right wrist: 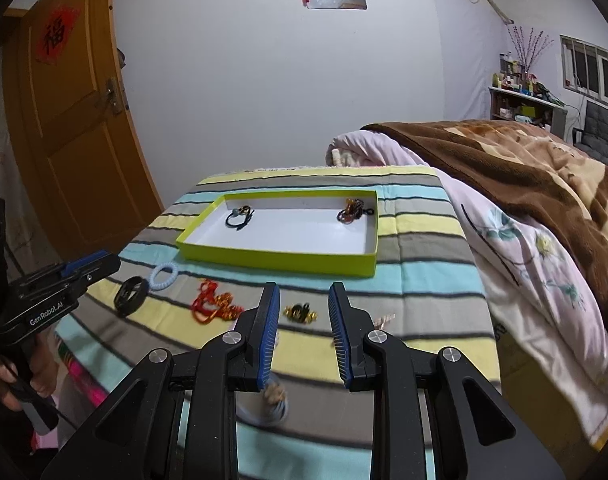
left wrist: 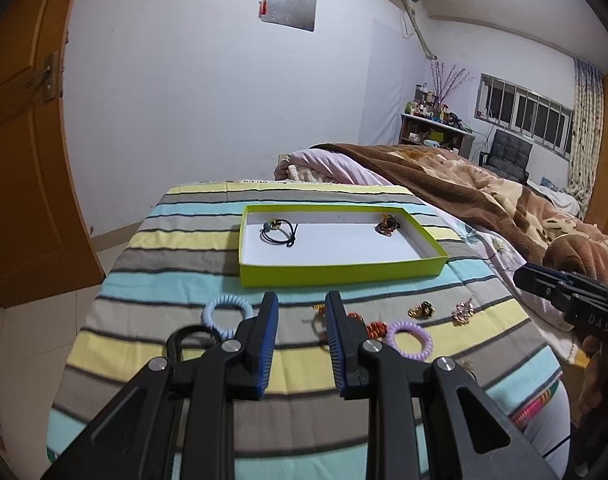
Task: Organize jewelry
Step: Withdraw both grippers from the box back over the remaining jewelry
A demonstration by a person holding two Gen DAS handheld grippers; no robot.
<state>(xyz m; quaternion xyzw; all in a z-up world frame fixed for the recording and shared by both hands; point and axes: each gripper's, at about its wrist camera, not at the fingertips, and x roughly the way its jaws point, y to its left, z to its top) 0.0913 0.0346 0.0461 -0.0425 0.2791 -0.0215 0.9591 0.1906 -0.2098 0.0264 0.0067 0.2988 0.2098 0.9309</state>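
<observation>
A lime-green tray (left wrist: 344, 274) (right wrist: 271, 258) lies on the striped cloth with a black hair tie (left wrist: 277, 232) (right wrist: 239, 216) and a dark beaded piece (left wrist: 388, 224) (right wrist: 352, 210) inside. Loose on the cloth nearer me are a pale blue spiral tie (left wrist: 227, 312) (right wrist: 163, 276), a black ring (left wrist: 191, 340) (right wrist: 131, 294), a red-orange piece (left wrist: 360, 320) (right wrist: 215, 304), a purple spiral tie (left wrist: 410, 340), a gold-black clip (left wrist: 422, 310) (right wrist: 299, 312) and a pink-gold piece (left wrist: 464, 312). My left gripper (left wrist: 301, 300) (right wrist: 95, 264) and right gripper (right wrist: 304, 292) (left wrist: 532, 276) hover above these, both open and holding nothing.
The striped cloth (left wrist: 191, 248) covers a small table beside a bed with a brown blanket (right wrist: 504, 160) and a floral quilt (right wrist: 524, 260). A wooden door (right wrist: 75, 128) stands at the left. A hand (right wrist: 3, 380) holds the left gripper's handle.
</observation>
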